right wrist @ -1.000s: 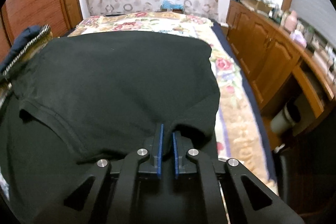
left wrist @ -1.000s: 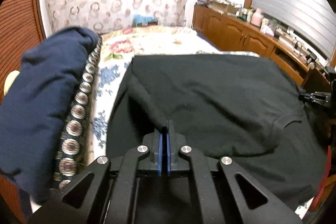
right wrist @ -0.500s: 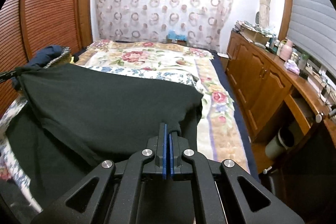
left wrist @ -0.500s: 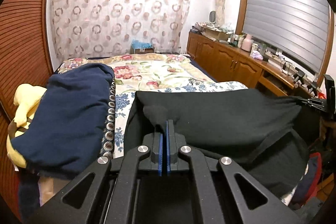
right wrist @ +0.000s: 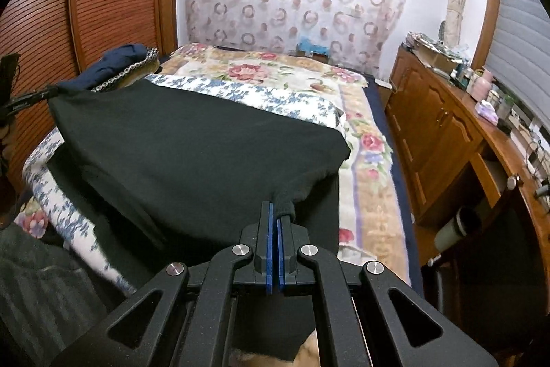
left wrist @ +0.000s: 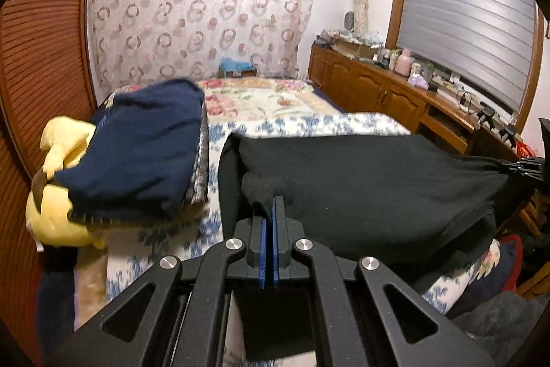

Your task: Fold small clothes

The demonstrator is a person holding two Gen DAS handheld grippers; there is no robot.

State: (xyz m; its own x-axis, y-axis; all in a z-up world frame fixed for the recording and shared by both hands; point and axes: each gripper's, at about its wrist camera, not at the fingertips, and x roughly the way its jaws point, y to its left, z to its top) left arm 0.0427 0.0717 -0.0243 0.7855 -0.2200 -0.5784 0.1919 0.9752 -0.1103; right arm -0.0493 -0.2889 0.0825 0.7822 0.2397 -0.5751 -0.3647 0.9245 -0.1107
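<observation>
Black garment held taut above the bed, one pinched corner per gripper; fold mid-carry.

The bed (right wrist: 364, 160), with its floral quilt, is the landmark. The black garment (right wrist: 192, 157) spans the near end of the bed, its held edge raised off the quilt and the rest draping down onto it. A stack topped by a navy garment (left wrist: 144, 143) sits at the bed's left edge, well apart from the held edge. The left gripper (left wrist: 268, 212) is clamped on the left corner; the right gripper (right wrist: 275, 215) is clamped on the right corner. Judged step: carrying the gripped edge over to make a fold. The next move likely calls for level, equal travel of both corners, then lowering onto the quilt before release.
</observation>
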